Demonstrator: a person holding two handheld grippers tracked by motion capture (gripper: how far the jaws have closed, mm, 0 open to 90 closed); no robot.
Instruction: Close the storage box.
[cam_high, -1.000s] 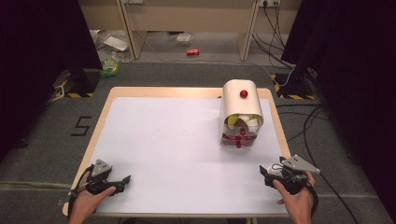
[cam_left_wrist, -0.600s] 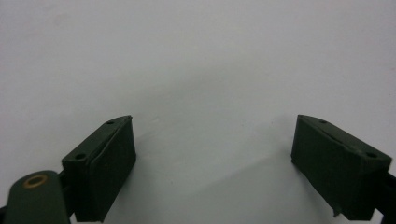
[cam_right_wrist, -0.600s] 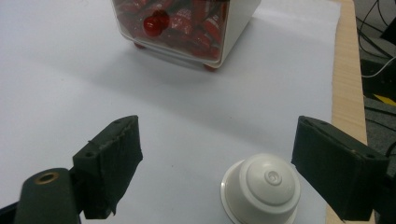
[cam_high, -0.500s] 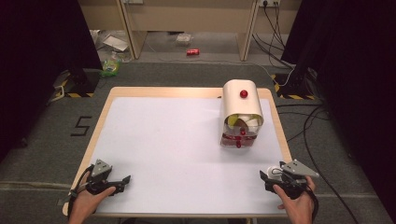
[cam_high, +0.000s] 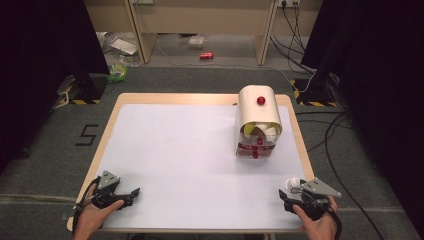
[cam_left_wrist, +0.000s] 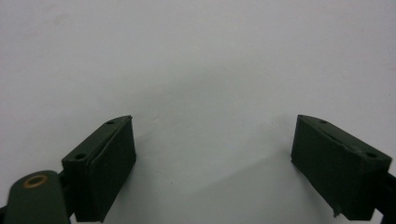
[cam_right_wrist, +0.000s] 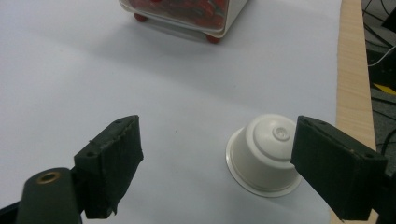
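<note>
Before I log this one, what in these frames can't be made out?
- What lies under the white cup: it sits mouth-down on the table in the right gripper view, its own wall hiding any contents.
- The container: the right gripper view's top edge cuts off all but its base, and in the high view its contents are too small to identify.
- The right gripper: its right jaw overlaps the cup's side, so contact cannot be judged.
</note>
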